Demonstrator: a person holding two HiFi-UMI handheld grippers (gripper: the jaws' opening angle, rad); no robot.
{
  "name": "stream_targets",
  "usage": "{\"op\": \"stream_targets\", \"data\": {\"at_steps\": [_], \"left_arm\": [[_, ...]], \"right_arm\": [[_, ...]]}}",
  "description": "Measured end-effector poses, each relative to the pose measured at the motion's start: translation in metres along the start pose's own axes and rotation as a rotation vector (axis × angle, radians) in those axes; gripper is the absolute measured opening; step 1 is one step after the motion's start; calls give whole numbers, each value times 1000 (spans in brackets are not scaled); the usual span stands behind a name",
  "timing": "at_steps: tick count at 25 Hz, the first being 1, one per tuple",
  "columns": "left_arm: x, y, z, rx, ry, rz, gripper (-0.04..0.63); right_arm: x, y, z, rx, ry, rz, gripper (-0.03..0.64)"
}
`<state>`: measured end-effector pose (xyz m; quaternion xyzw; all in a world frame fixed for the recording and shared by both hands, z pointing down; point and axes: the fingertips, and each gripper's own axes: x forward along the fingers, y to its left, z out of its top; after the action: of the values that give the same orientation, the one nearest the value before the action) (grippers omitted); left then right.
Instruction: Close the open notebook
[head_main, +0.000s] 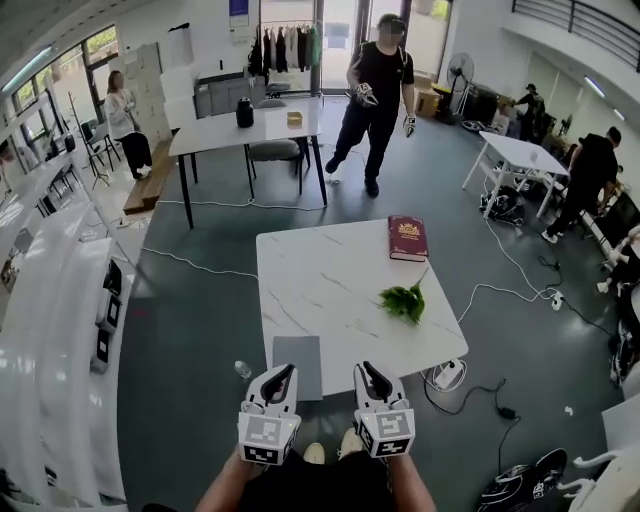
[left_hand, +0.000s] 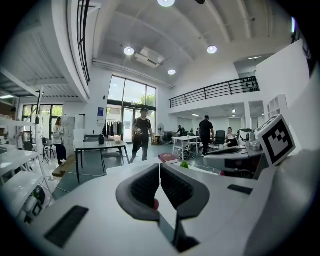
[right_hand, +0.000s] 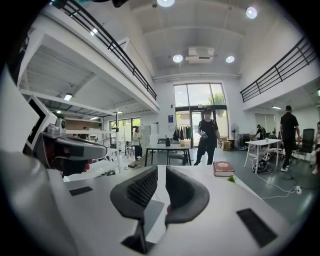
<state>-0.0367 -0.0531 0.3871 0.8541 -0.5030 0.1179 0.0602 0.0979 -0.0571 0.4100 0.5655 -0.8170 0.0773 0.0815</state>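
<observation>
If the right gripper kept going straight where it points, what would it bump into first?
Probably the bare white table, which spreads out just ahead of the right gripper. The red book and the green sprig lie to the right of that line, though depth is unclear.

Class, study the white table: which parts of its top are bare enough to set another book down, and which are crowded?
Bare: the left half and centre of the table, from the far left corner down to the grey pad at the near edge. A gap lies between the red book and the green sprig. Crowded: the right side.
</observation>
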Motion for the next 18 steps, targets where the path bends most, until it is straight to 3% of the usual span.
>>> {"op": "stream_targets", "data": {"at_steps": [6, 18], "left_arm": [[-1, -11, 3, 17, -2, -23, 28], [-2, -18, 0, 18, 6, -22, 28]], "right_arm": [[-14, -4, 1, 5, -20, -37, 20], [-19, -7, 0, 9, -29, -31, 17]]}}
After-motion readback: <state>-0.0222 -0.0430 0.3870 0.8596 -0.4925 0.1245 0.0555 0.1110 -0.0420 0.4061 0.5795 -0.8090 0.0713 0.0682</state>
